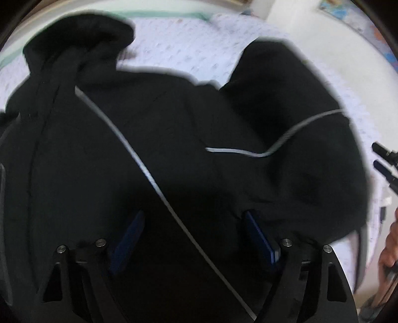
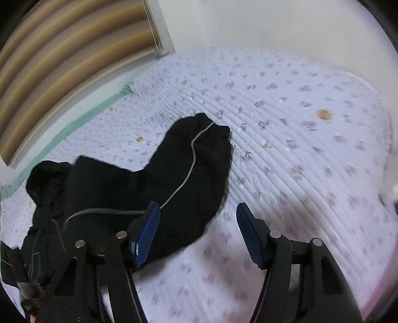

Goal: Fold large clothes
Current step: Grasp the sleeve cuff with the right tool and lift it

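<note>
Where blur smears, black garment (image 1: 174, 139).

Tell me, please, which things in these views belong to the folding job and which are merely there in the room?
Part of the job:
black garment with pale piping
left gripper, open over the garment
right gripper, open, holding nothing

Just there:
floral quilt under the garment
striped blind
white wall
</note>
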`<state>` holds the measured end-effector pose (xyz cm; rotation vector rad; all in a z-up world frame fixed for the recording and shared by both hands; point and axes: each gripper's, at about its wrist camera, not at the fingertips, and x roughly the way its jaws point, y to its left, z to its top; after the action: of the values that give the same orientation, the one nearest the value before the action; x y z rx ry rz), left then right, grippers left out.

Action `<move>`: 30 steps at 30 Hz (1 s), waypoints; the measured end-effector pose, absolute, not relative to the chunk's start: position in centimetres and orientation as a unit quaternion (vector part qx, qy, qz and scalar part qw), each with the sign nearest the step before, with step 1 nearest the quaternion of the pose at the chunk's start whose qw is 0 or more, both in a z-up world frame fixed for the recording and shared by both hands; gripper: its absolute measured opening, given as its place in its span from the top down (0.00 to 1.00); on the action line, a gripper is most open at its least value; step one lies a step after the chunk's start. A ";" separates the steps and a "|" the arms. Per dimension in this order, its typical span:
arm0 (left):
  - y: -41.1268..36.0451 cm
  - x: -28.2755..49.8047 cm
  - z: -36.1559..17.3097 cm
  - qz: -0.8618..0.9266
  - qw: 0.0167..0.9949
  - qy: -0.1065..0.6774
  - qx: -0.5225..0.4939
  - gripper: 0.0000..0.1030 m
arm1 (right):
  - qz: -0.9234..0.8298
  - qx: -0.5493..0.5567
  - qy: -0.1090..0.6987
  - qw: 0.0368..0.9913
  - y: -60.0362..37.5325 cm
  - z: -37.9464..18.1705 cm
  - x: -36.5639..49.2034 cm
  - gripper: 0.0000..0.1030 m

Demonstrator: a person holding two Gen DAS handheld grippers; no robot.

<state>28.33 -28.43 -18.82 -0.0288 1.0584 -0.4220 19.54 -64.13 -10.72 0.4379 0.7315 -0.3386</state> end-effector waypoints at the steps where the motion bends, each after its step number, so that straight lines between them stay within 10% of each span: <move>1: -28.5 28.2 -18.9 -0.202 0.847 0.491 -0.008 0.20 | -0.164 0.213 0.357 0.894 -64.7 -11.3 20.3 0.34; 10: -29.4 26.9 -20.0 -0.198 0.865 0.460 0.016 0.19 | -0.127 0.260 0.390 0.874 -68.9 -17.5 27.9 0.35; 14: -29.3 26.1 -19.5 -0.200 0.866 0.458 0.014 0.19 | -0.101 0.234 0.404 0.879 -68.0 -18.1 31.5 0.85; 30: -36.6 24.1 -13.0 -0.316 0.839 0.443 0.027 0.25 | -0.262 0.134 0.283 0.913 -71.1 -6.9 19.0 0.91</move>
<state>24.11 -36.64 -13.01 0.0566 0.9359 -0.6679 18.98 -71.06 -6.91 0.2755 0.5836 -0.5403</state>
